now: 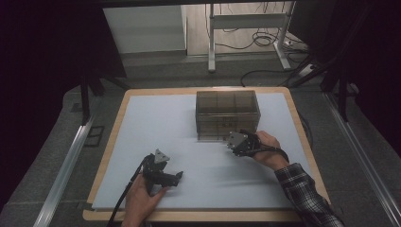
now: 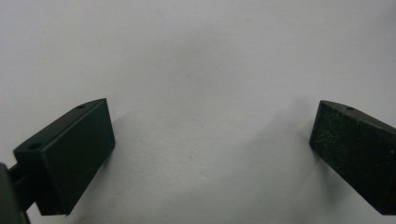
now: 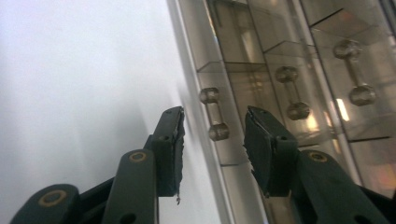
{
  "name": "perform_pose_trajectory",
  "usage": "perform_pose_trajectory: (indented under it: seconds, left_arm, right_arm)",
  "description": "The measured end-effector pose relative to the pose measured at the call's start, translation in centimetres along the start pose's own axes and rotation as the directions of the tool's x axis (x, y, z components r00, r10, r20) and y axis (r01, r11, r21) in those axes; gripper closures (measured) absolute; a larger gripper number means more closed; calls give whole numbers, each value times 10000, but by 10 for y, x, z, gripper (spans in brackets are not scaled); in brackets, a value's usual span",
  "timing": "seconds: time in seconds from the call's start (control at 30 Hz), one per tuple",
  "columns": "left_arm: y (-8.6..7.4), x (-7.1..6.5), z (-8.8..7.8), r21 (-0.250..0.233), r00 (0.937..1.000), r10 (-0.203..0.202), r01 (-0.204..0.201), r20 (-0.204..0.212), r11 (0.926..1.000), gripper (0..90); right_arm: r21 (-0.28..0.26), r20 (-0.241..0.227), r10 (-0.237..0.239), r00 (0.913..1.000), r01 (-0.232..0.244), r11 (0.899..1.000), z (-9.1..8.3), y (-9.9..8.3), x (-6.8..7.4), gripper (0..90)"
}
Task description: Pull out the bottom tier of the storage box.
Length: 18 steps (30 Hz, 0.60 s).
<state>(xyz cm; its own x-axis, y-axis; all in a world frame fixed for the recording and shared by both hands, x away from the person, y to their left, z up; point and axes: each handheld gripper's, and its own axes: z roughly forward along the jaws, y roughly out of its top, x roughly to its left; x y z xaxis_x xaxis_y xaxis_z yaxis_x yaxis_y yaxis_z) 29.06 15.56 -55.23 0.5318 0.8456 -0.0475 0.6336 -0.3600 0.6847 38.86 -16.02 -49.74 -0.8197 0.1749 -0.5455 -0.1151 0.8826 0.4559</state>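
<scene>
A smoky transparent drawer box [image 1: 227, 114] stands on the pale blue mat [image 1: 165, 123], toward the back middle. My right gripper [image 1: 236, 142] sits at the box's front face, low on its right side. In the right gripper view the right gripper [image 3: 214, 133] is open, its jaws on either side of a clear dumbbell-shaped drawer handle [image 3: 214, 115] without touching it. Two more handles [image 3: 293, 93] [image 3: 355, 70] show further along the front. My left gripper [image 1: 178, 177] lies low on the mat near the front; the left gripper [image 2: 210, 140] stands wide open over bare mat.
The mat covers a wooden tabletop [image 1: 302, 127]. Beyond the table is grey floor with a white desk frame [image 1: 246, 28] and loose cables [image 1: 265, 40]. A plaid sleeve [image 1: 307, 196] reaches in at the lower right.
</scene>
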Motion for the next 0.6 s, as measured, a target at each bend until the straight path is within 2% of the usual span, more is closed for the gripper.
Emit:
perform_pose_trajectory:
  seconds: [0.13,0.23,0.43,0.6]
  left_arm:
    - [0,0,0,1,10000,8,-8,10,10000,0]
    - [0,0,0,1,10000,-14,14,11,10000,0]
    - [0,0,0,2,10000,-18,18,16,10000,0]
    - [0,0,0,2,10000,-18,18,17,10000,0]
  right_arm:
    - [-104,-504,354,9981,-360,9993,0,-2,-7,569]
    - [-76,-674,512,9964,-518,9986,-2,-3,-12,564]
    - [-234,-1247,944,9877,-980,9949,-7,-6,-28,549]
    - [-233,-1491,1152,9821,-1200,9925,-10,-9,-36,547]
